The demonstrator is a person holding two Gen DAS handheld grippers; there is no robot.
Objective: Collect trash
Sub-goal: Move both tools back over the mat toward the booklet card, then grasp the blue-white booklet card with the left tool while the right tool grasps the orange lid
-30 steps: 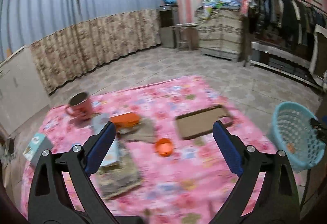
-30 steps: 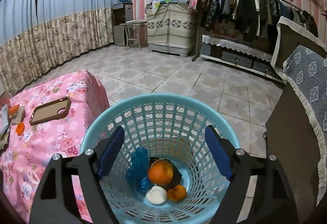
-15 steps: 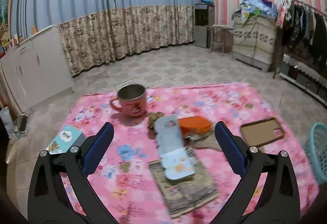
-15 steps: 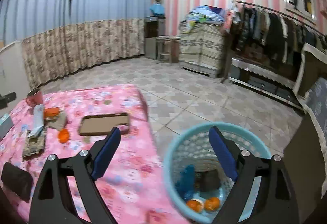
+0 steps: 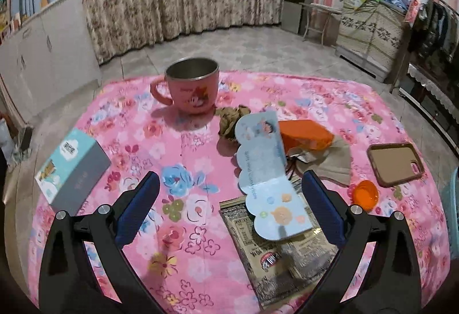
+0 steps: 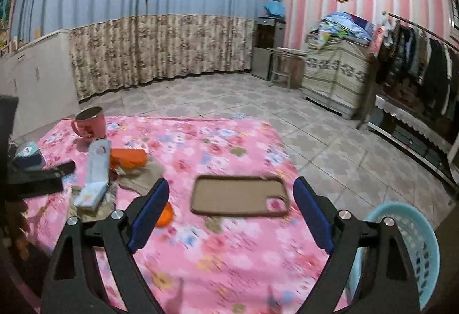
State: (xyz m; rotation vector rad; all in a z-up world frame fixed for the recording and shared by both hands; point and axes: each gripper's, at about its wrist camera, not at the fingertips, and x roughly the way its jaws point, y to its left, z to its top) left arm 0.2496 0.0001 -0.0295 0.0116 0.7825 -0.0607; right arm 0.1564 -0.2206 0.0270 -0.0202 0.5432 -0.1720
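Left wrist view: my left claw (image 5: 228,199) hangs open and empty over the pink floral tabletop (image 5: 183,147), with the crumpled brown paper wad (image 5: 231,119) just beside the pink mug (image 5: 192,87) and touching the pale blue wipes pack (image 5: 266,170) — likely light and squashy, so I'd pinch it across its middle. Right claw (image 6: 229,213) is open and empty too, above the phone case (image 6: 238,195); the small orange cap (image 6: 165,216) looks stiff and slick — I'd grip across its rim, basket (image 6: 424,245) waits at right.

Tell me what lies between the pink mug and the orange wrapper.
A crumpled brown paper ball lies between the pink mug and the orange wrapper, beside the pale blue card; the left wrist view shows it.
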